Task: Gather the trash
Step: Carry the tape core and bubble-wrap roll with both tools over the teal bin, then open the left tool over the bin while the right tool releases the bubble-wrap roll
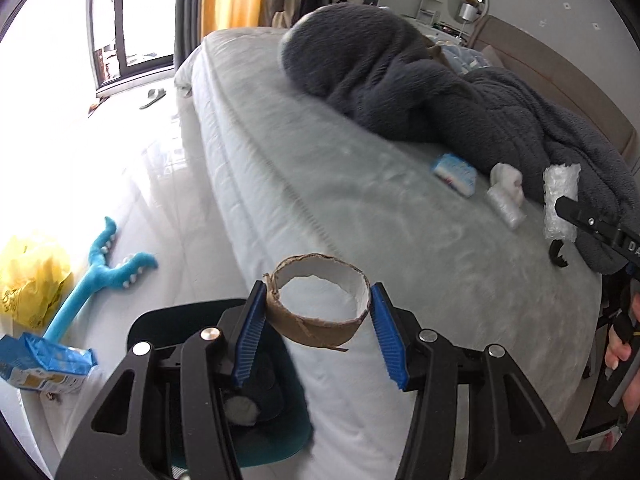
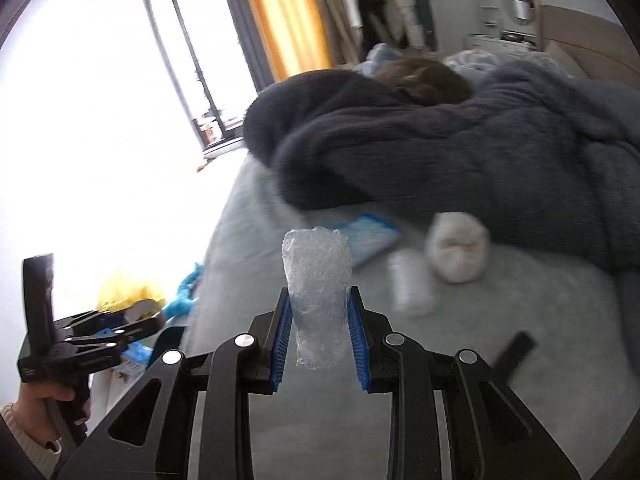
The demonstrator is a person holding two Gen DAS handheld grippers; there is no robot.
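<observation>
My left gripper (image 1: 318, 312) is shut on a torn cardboard ring (image 1: 320, 308), held over the bed's near edge. Below it on the floor stands a dark teal bin (image 1: 280, 412) with a white wad inside. My right gripper (image 2: 318, 336) is shut on a roll of clear bubble wrap (image 2: 316, 292), lifted above the bed; the same bubble wrap (image 1: 560, 200) shows at the right of the left wrist view. On the grey bedsheet (image 1: 360, 200) lie a blue-white tissue pack (image 1: 454, 174), a white crumpled wad (image 1: 508, 178) and a clear plastic piece (image 1: 506, 208).
A dark fluffy blanket (image 1: 420, 92) covers the far half of the bed. On the white floor lie a yellow bag (image 1: 32, 276), a blue plush toy (image 1: 100, 268) and a blue packet (image 1: 44, 364). A black object (image 2: 516, 350) lies on the sheet. A hand (image 2: 48, 396) holds the left gripper (image 2: 154, 322).
</observation>
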